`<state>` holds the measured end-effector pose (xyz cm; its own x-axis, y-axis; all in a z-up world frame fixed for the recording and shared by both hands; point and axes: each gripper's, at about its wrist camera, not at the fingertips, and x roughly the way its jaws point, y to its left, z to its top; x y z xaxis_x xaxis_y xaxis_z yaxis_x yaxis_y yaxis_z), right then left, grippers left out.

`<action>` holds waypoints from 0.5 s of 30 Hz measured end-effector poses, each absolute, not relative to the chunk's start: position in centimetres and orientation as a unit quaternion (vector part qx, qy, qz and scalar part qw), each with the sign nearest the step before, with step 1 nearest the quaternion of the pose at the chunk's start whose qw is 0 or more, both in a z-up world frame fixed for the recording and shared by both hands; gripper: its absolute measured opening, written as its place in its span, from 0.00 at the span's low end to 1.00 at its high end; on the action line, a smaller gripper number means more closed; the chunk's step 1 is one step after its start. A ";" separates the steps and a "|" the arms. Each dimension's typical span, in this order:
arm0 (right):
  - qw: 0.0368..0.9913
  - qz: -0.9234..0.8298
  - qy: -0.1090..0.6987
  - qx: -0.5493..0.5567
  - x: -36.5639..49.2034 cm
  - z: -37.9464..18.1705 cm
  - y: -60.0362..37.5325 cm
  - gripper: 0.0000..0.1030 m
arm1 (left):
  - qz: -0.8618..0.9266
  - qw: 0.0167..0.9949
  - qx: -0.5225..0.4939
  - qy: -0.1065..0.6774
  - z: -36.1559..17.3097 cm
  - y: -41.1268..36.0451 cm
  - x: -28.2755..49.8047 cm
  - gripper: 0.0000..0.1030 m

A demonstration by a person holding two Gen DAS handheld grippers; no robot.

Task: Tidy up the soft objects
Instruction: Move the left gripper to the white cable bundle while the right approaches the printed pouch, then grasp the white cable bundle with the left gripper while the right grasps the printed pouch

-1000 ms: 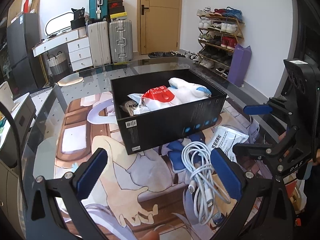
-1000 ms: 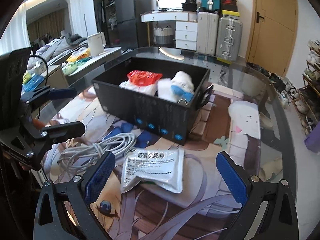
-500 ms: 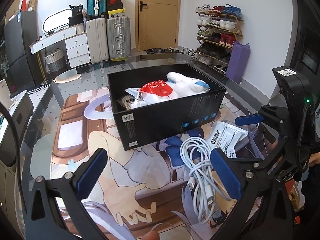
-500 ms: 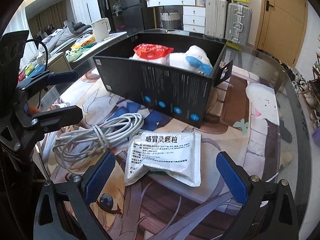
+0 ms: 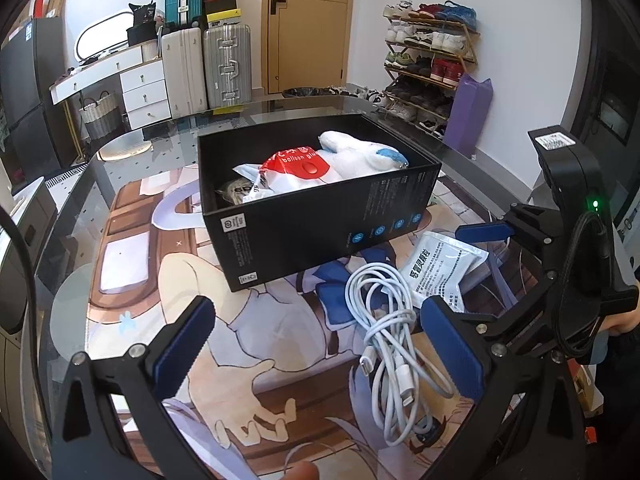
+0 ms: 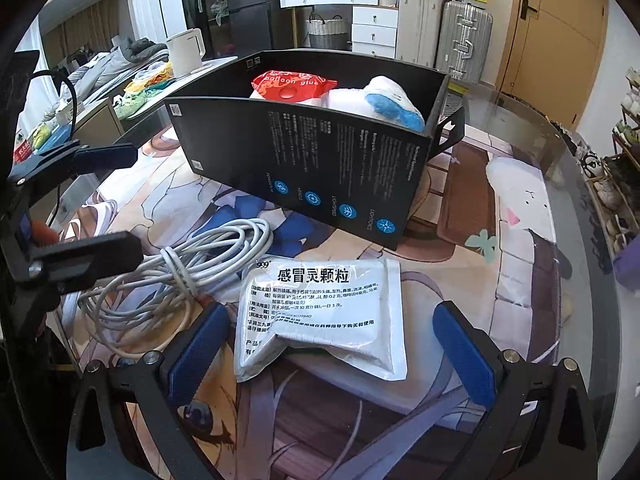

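Note:
A black box (image 5: pixel 320 224) (image 6: pixel 320 160) stands on the table and holds a red and white bag (image 5: pixel 296 168) (image 6: pixel 292 84) and a white and blue plush toy (image 5: pixel 360 156) (image 6: pixel 384 100). In front of it lie a coiled white cable (image 5: pixel 392 332) (image 6: pixel 180 276) and a white medicine pouch (image 5: pixel 440 268) (image 6: pixel 324 316). My right gripper (image 6: pixel 328 348) is open, its fingers low on either side of the pouch. My left gripper (image 5: pixel 316 344) is open over the mat, with the cable by its right finger.
The glass table (image 6: pixel 568 184) carries a printed cartoon mat (image 5: pixel 160 280). Suitcases (image 5: pixel 208 68), a white dresser (image 5: pixel 140 88) and a shoe rack (image 5: pixel 432 60) stand beyond it. A white kettle (image 6: pixel 186 52) sits on a side counter at left.
My right gripper has dropped and moved forward, so the pouch now sits between its fingers. My left gripper has drifted slightly closer to the cable.

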<state>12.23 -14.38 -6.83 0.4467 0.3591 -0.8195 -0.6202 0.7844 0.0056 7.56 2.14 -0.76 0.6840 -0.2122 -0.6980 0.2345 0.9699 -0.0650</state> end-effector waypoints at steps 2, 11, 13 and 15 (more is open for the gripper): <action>0.838 0.292 0.437 -0.149 12.2 -6.9 -14.4 0.99 | -0.122 0.917 0.014 0.379 -0.7 2.1 7.6 1.00; 0.843 0.297 0.425 -0.145 12.2 -6.3 -15.3 0.69 | -0.121 0.917 0.014 0.380 -0.9 2.1 7.7 1.00; 0.842 0.300 0.424 -0.145 12.2 -6.1 -15.5 0.63 | -0.123 0.916 0.014 0.381 -0.9 2.1 7.7 1.00; 0.841 0.303 0.425 -0.145 12.2 -6.0 -15.7 0.60 | -0.124 0.915 0.015 0.383 -1.0 2.0 7.7 1.00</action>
